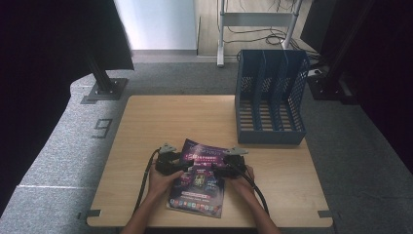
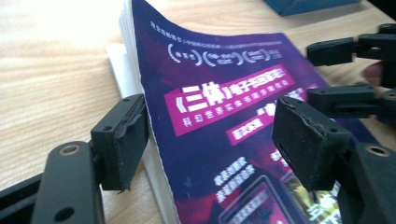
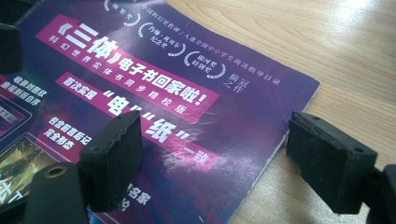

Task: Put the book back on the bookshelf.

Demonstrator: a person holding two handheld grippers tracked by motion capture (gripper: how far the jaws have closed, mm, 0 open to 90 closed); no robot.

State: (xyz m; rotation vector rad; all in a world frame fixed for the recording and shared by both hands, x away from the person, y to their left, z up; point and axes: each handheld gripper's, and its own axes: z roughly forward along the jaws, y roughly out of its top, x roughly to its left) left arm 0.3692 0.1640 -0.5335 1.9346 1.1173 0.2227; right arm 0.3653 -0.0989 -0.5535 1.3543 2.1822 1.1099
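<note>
a purple magazine (image 1: 198,178) lay at the counter's (image 1: 146,126) near edge, left gripper (image 1: 171,165) and right gripper (image 1: 225,168) both spread wide, each straddling one side edge; a blue file rack (image 1: 270,97) stood behind
</note>
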